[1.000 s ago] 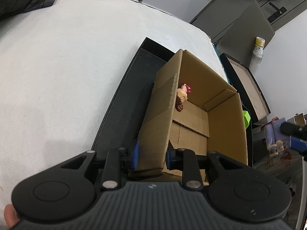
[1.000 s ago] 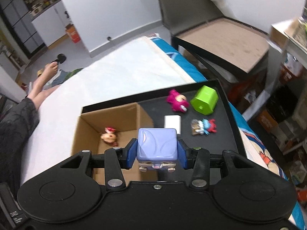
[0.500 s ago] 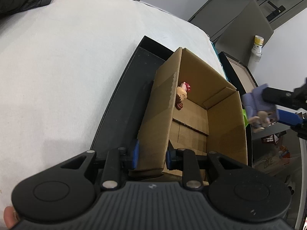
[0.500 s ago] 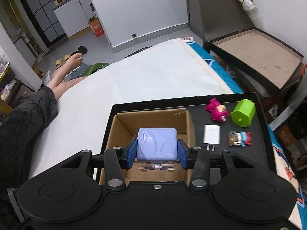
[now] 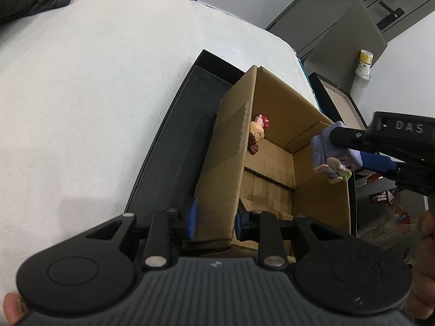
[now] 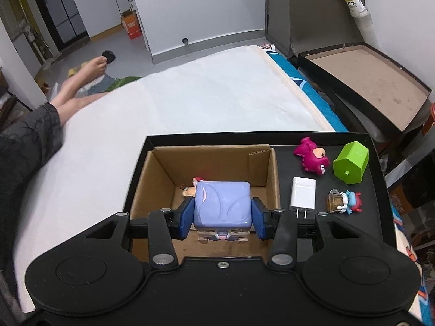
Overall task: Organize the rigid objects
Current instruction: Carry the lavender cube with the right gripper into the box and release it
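While the left gripper (image 5: pixel 213 221) clamps the cardboard box (image 6: pixel 274 179) wall to steady it, the right gripper (image 6: pixel 222 218) grips the purple block toy (image 6: pixel 222 206) above the opening, ready to drop it in

Lavender cube toy (image 6: pixel 222 205) held above open cardboard box (image 6: pixel 267 169), probably centered.

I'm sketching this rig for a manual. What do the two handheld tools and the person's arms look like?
Both the left tool and the right tool are matte black, with two round discs, silver screws and blue finger pads. The right tool's side reads "DAS" in the left wrist view. A dark patterned sleeve covers one arm.
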